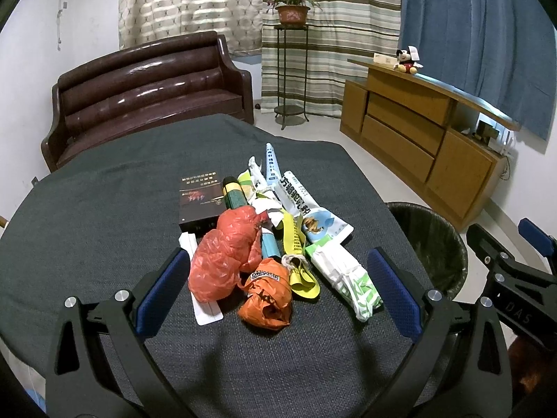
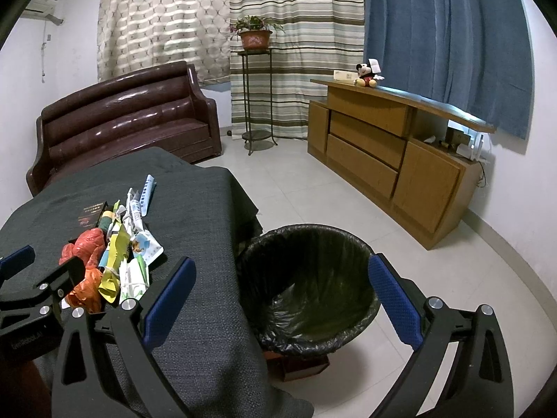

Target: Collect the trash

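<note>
A heap of trash lies on the grey-clothed table (image 1: 87,216): a red plastic bag (image 1: 222,254), an orange crumpled bag (image 1: 268,296), a yellow strip (image 1: 299,261), white-green wrappers (image 1: 344,278), a blue-white packet (image 1: 313,209) and a dark box (image 1: 200,202). My left gripper (image 1: 278,289) is open, its blue pads either side of the heap's near end, holding nothing. My right gripper (image 2: 282,299) is open over the black-lined bin (image 2: 306,285) beside the table, empty. In the right wrist view the heap (image 2: 115,257) sits at left, with the left gripper (image 2: 45,289) before it.
A brown leather sofa (image 1: 146,87) stands behind the table. A wooden cabinet (image 1: 417,132) runs along the right wall, with a plush toy (image 1: 407,59) on top. A plant stand (image 1: 292,69) stands by the curtains. Pale tiled floor (image 2: 313,191) lies around the bin.
</note>
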`<state>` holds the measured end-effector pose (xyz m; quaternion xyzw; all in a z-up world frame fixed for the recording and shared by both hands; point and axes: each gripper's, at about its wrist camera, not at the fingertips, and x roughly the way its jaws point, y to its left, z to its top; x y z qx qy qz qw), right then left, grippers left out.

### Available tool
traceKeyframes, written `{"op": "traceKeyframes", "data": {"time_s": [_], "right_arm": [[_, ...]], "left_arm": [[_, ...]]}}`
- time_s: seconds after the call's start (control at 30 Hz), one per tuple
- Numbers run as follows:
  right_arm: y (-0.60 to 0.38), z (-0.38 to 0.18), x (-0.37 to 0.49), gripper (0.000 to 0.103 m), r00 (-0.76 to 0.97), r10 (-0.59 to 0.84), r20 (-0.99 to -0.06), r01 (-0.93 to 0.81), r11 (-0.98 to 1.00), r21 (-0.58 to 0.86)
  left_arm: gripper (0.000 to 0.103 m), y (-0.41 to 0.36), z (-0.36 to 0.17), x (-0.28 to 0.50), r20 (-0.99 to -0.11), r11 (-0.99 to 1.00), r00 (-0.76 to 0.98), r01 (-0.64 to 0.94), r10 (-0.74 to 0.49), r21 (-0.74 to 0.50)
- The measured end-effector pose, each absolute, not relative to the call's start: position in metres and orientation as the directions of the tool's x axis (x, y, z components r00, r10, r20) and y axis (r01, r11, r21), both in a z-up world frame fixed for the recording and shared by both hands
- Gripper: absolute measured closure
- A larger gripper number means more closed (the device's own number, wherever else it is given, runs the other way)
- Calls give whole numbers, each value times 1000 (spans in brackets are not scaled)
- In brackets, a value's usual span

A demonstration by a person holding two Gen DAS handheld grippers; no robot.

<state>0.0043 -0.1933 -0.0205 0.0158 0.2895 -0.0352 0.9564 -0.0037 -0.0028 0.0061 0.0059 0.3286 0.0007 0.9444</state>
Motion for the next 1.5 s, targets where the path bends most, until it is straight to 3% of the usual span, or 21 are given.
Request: {"op": "traceKeyframes", "data": {"time_s": [1.5], "right_arm": [[-195, -21, 4, 7, 826, -60, -560, 80, 997, 12]], "left_arm": [[4, -5, 2, -6, -627, 1000, 779, 5, 3, 10]]}}
